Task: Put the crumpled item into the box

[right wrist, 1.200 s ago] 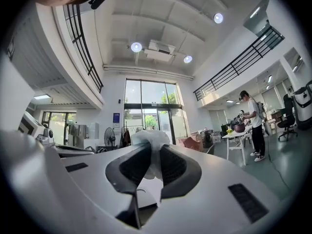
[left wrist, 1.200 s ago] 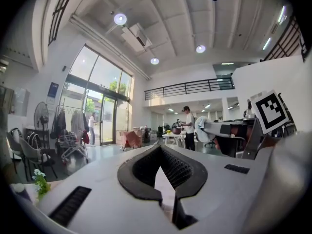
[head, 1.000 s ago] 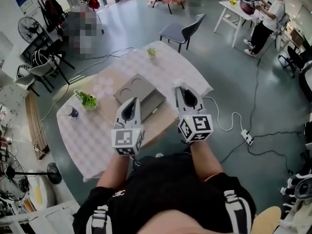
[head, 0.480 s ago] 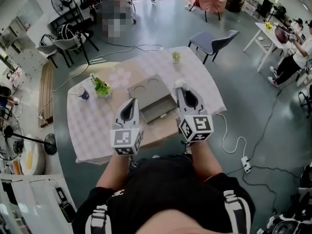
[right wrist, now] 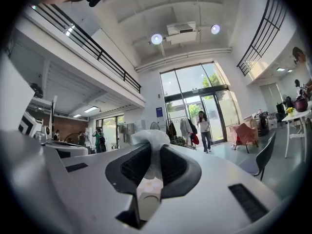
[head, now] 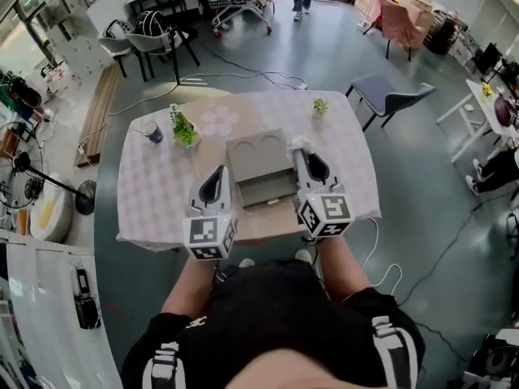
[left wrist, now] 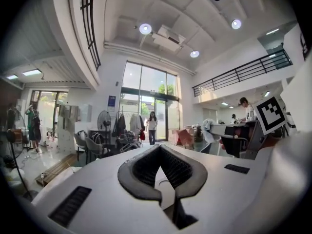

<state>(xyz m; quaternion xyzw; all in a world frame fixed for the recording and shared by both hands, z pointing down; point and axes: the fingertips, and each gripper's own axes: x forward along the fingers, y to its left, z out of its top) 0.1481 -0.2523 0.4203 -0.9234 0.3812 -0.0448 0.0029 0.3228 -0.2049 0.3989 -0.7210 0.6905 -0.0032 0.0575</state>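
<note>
Looking down in the head view, my right gripper [head: 302, 149] hangs just right of the open grey box [head: 263, 191] on the table [head: 154, 197]. A white crumpled item [head: 298, 143] sits at its tip, outside the box. In the left gripper view, my left gripper [left wrist: 160, 147] has its fingers together. In the right gripper view, my fingers are clamped on the crumpled item [right wrist: 152, 138].

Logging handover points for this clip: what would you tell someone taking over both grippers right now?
Left gripper: jaws together, empty, held level to the left of the box.
Right gripper: shut on the crumpled white item, at the box's right edge.
Box: grey, open, in the middle of the table.
Done: item picked up and held beside the box.
Left: carry it over the opening, release it inside, pull back.
</note>
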